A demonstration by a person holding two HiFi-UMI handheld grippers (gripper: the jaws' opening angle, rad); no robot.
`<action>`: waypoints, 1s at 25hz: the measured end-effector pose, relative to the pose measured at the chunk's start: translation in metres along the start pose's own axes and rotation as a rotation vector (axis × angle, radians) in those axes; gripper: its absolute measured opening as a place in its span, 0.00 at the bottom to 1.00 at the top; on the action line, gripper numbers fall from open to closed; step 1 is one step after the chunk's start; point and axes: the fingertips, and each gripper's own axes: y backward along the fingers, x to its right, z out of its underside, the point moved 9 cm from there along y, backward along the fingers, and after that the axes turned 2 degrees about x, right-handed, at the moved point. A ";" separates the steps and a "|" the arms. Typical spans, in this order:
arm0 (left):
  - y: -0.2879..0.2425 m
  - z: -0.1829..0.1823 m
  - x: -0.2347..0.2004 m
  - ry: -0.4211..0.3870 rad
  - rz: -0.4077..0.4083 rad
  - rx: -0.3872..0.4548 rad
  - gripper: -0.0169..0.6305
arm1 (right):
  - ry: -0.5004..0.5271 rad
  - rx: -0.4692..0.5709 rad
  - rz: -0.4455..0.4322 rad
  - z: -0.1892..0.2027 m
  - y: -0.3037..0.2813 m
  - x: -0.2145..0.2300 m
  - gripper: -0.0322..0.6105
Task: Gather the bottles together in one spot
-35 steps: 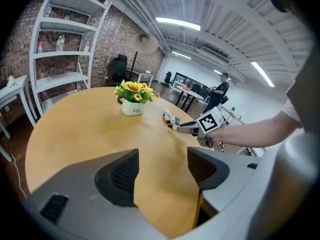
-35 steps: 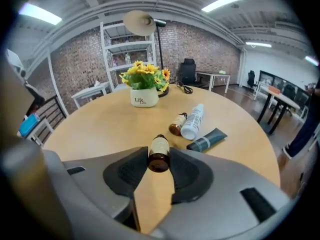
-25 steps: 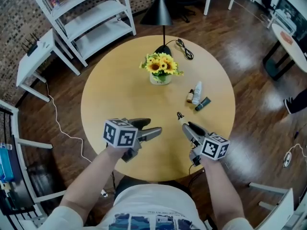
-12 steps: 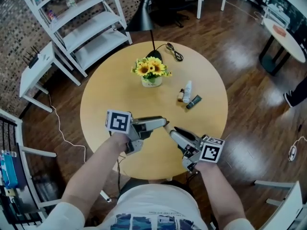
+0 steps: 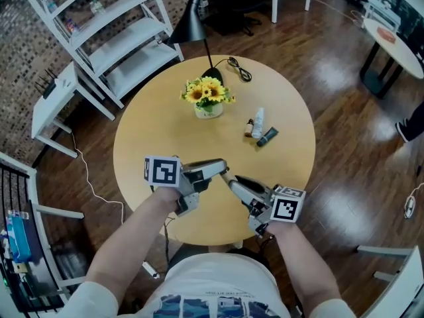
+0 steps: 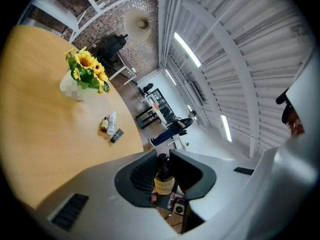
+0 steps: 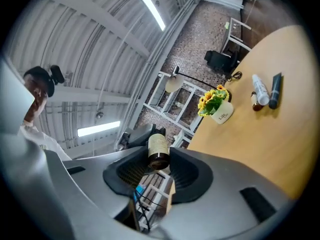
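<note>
A small brown bottle (image 6: 163,182) with a pale label hangs in the air between my two grippers, over the round wooden table (image 5: 152,134) near its front edge. My right gripper (image 5: 233,182) is shut on its lower end (image 7: 157,146). My left gripper (image 5: 222,168) meets it tip to tip, its jaws closing, and its pads touch the bottle's capped end. Farther back on the right lie a white bottle (image 5: 258,122), a tiny brown bottle (image 5: 249,129) and a dark tube (image 5: 267,136), close together.
A vase of yellow sunflowers (image 5: 207,98) stands mid-table toward the back. A black lamp (image 5: 192,20) rises from the far edge with its cable (image 5: 237,69) beside it. White shelving (image 5: 112,32) stands beyond the table.
The two grippers came together near the table's front. The left gripper's wide jaws closed around the free end of the bottle that the right gripper holds.
</note>
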 end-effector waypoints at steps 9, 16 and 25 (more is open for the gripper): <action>0.037 -0.039 -0.030 -0.314 -0.349 0.135 0.14 | 0.471 -0.167 0.469 -0.014 0.006 -0.004 0.40; 0.054 -0.069 -0.092 -0.497 -0.632 0.215 0.14 | 0.666 -0.272 0.605 -0.003 0.003 -0.014 0.57; 0.032 -0.097 -0.189 -0.641 -0.711 0.239 0.14 | 0.568 -0.322 0.741 0.015 0.014 0.000 0.57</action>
